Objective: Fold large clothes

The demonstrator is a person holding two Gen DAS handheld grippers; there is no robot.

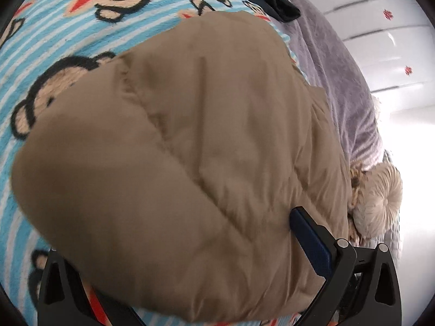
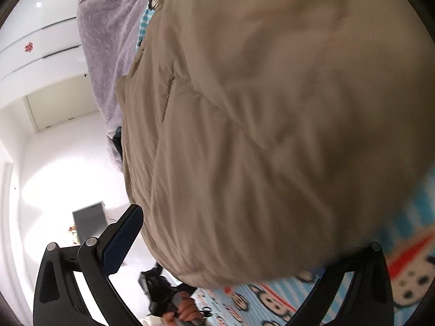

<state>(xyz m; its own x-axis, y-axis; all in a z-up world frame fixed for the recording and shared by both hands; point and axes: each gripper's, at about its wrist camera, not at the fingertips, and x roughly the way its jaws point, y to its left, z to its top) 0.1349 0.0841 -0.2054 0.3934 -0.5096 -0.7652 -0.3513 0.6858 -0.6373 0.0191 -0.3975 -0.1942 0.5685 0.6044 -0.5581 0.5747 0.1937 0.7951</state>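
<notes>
Plainly, the coat [image 1: 190,163] lies bunched on the bed [image 1: 54,27], its bulk between the spread jaws of both the left tongs [image 1: 174,269] and right tongs [image 2: 255,244]. Whether either pair pinches cloth cannot be told, since one finger of each is hidden. Puffy filling could slide from a shallow bite, letting the fold spring open.

A home bedroom: a bed under a monkey-print blanket [image 1: 68,35], a lilac throw [image 1: 334,62] and white wardrobe doors [image 1: 380,21].

1. Daylight blows out the white wall [image 1: 413,163] on my left cam's right edge.
2. The tan coat [image 1: 108,176] goes soft and smeary close to both lenses.
3. Heavy fisheye bending, with black vignette corners.
</notes>
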